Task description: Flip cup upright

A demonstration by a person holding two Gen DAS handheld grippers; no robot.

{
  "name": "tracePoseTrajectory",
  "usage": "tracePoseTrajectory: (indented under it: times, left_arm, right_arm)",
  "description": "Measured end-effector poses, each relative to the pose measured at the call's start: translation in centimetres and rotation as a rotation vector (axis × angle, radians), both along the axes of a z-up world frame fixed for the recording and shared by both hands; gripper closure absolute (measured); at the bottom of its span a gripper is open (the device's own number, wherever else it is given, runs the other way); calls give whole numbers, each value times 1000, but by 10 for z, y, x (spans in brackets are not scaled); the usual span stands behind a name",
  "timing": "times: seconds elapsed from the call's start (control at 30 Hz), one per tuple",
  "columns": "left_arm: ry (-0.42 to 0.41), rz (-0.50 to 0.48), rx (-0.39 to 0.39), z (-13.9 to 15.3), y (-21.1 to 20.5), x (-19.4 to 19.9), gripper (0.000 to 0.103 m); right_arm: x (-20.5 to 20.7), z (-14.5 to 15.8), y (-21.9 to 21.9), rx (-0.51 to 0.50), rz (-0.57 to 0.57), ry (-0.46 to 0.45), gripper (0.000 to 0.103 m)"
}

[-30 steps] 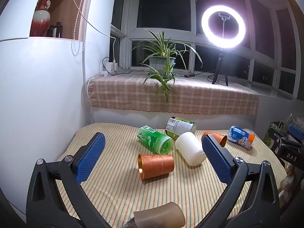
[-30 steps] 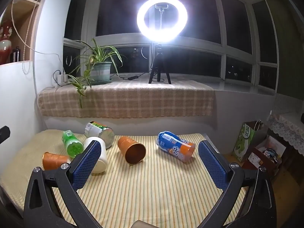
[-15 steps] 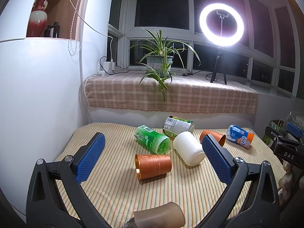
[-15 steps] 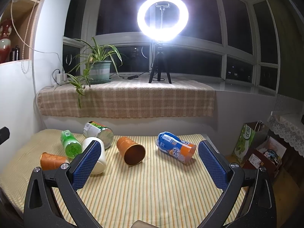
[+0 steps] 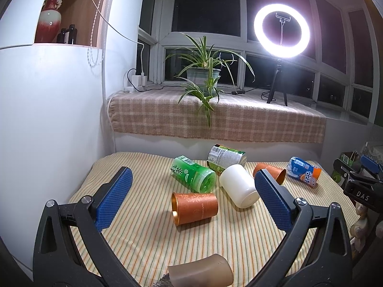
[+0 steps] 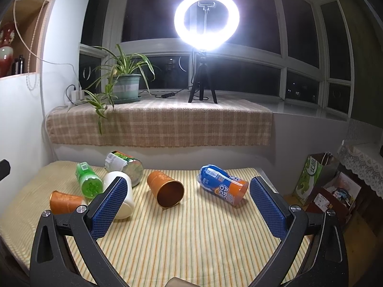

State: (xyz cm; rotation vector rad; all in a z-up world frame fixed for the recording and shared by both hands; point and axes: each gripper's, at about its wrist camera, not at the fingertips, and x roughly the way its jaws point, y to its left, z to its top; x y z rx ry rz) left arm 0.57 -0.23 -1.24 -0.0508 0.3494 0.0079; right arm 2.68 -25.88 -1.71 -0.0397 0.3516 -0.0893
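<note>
with both claws wide open and empty, we bring the left claw (image 5: 191, 196) down over the copper cup (image 5: 195, 208) lying on its side on the striped tabletop (image 5: 143, 246), pinching across its wall, while the right claw (image 6: 186, 205) waits.

Probably home: windowsill plant (image 5: 204, 71), vase (image 5: 49, 19)

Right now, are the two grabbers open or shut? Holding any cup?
Left gripper: open, holding nothing.
Right gripper: open, holding nothing.
</note>
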Motion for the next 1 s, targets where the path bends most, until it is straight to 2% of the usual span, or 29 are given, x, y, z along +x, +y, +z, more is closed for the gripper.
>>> tracePoseTrajectory:
  times: [1.0]
  left_arm:
    - [4, 1, -6, 1, 3, 2, 0]
  right_arm:
    - [-1, 0, 7, -16, 17, 3, 1]
